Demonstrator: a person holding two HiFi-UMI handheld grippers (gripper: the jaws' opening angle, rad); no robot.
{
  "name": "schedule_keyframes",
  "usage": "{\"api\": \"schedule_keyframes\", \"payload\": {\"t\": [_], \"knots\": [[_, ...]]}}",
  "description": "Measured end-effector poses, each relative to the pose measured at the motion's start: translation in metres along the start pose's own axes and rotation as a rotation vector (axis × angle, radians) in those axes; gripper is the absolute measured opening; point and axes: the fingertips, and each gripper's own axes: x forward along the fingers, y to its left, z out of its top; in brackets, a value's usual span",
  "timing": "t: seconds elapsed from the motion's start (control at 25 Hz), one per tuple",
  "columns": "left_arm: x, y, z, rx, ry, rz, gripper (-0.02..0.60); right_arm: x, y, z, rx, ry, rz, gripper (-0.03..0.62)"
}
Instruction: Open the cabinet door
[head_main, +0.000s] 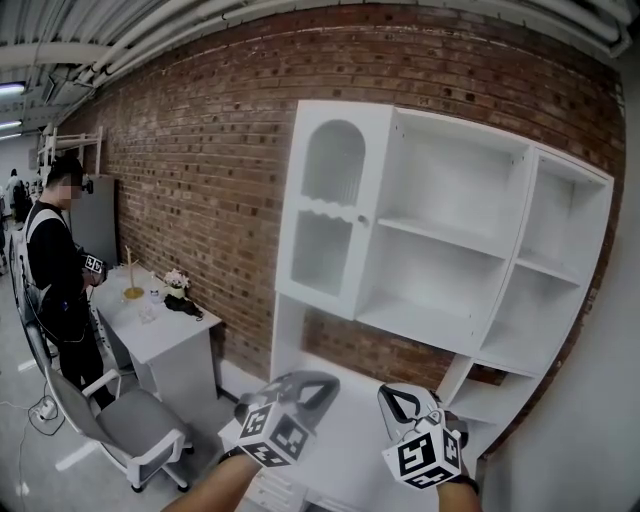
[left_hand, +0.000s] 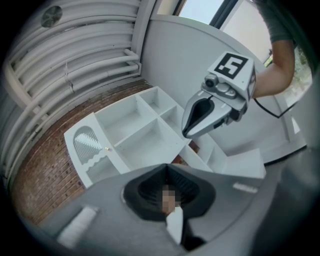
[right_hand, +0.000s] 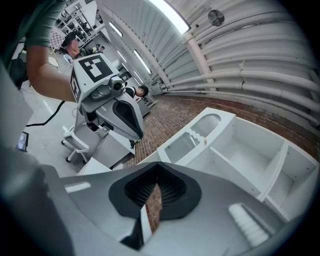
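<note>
While left gripper (left_hand: 167, 170) and right gripper (right_hand: 158, 167) hold jaws clenched | cabinet door (head_main: 333, 205) — well above, ahead.

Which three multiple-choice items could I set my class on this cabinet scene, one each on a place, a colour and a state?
1. In the head view, where on the cabinet is the arched door? A left end; B middle; C right end.
2. What colour is the wall behind it? A white; B red-brown brick; C green.
3. How do the jaws of the left gripper stand? A wide apart; B clamped on the door knob; C shut, nothing between.

Answers: 1 A, the open shelves all lie to the door's right. 2 B, brick shows all round the cabinet. 3 C, the jaws meet in the left gripper view with nothing in them.
</note>
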Motion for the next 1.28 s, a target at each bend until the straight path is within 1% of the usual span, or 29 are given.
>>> {"api": "schedule_keyframes", "payload": {"t": [0.36, 0.6, 0.76, 0.88, 1.04, 1.28], "knots": [[-0.001, 0.024, -0.019, -0.011, -0.028, 0.001, -0.003, 0.027, 0.001, 0.013, -0.012, 0.019, -0.007, 0.006], [0.008, 0.029, -0.033, -0.034, -0.025, -0.001, -0.003, 0.042, -0.007, 0.012, -0.017, 0.02, -0.005, 0.006], [0.016, 0.036, -0.04, -0.034, -0.007, 0.009, -0.003, 0.055, -0.017, 0.008, -0.006, 0.003, -0.006, 0.006], [0.024, 0.04, -0.048, -0.035, 0.019, 0.021, -0.003, 0.067, -0.021, 0.002, -0.002, -0.019, 0.009, 0.006], [0.035, 0.045, -0.049, -0.022, 0.04, 0.039, -0.003, 0.078, -0.032, -0.005, 0.007, -0.047, 0.016, 0.006], [0.053, 0.048, -0.057, -0.026, 0.079, 0.057, -0.003, 0.092, -0.047, -0.017, 0.013, -0.079, 0.032, 0.006]]}}
